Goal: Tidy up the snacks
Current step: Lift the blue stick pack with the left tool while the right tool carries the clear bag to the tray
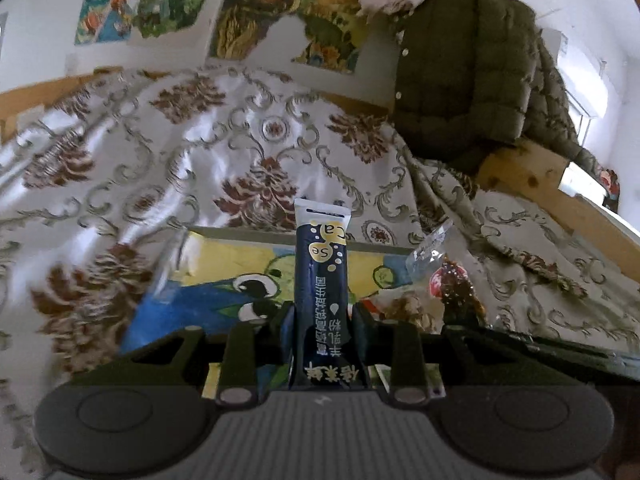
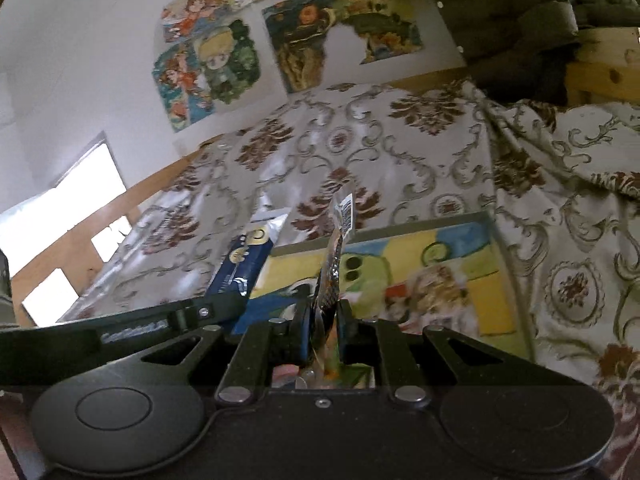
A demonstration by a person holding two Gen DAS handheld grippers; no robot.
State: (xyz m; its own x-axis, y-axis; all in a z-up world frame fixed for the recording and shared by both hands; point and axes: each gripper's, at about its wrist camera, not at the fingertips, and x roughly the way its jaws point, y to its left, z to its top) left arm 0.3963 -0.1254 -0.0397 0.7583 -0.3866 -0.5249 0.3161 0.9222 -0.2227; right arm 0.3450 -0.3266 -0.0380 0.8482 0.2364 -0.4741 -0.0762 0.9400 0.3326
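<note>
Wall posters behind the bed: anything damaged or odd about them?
Yes. The posters are torn, with ragged edges and pieces missing that expose the white wall. Also, a green quilted jacket hangs over the wooden bed frame.

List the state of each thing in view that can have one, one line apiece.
Left gripper: shut on the navy stick sachet.
Navy stick sachet: sealed, held upright, off the surface.
Right gripper: shut on the clear snack packet.
Clear snack packet: pinched edge-on, lifted, top end sticking up.
Colourful box: lying on the patterned bedspread, whether open cannot be told.
Green quilted jacket: draped over the wooden bed frame.
</note>
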